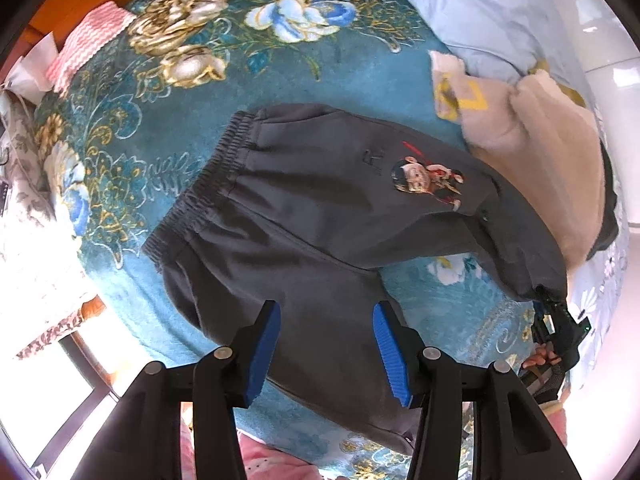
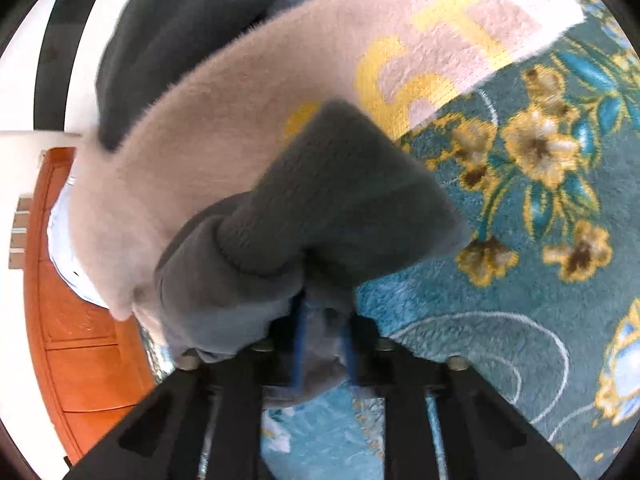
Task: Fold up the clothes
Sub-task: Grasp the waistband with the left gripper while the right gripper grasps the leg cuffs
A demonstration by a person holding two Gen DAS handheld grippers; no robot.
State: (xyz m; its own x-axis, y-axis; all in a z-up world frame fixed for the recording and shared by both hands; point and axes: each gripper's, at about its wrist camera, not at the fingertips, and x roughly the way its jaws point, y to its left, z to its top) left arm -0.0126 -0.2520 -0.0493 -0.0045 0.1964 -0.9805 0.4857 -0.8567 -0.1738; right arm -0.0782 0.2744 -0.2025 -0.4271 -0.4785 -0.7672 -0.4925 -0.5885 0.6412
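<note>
Dark grey sweatpants [image 1: 320,208] lie spread on a teal floral blanket [image 1: 160,100], with the elastic waistband [image 1: 200,196] to the left and a cartoon print [image 1: 428,180] on the upper leg. My left gripper [image 1: 326,344] is open over the lower leg, and its blue pads do not press on the cloth. In the left wrist view my right gripper [image 1: 560,320] holds the end of the upper leg at the far right. The right wrist view shows the right gripper [image 2: 324,320] shut on the grey leg cuff [image 2: 340,200], which bunches up over the fingers.
A beige fleece garment [image 1: 540,160] with yellow letters lies by the upper leg, seen too behind the cuff as beige fleece [image 2: 240,100]. Light blue bedding [image 1: 460,8] sits beyond it. A pink striped cloth [image 1: 88,40] lies top left. Orange wooden furniture [image 2: 80,340] borders the bed.
</note>
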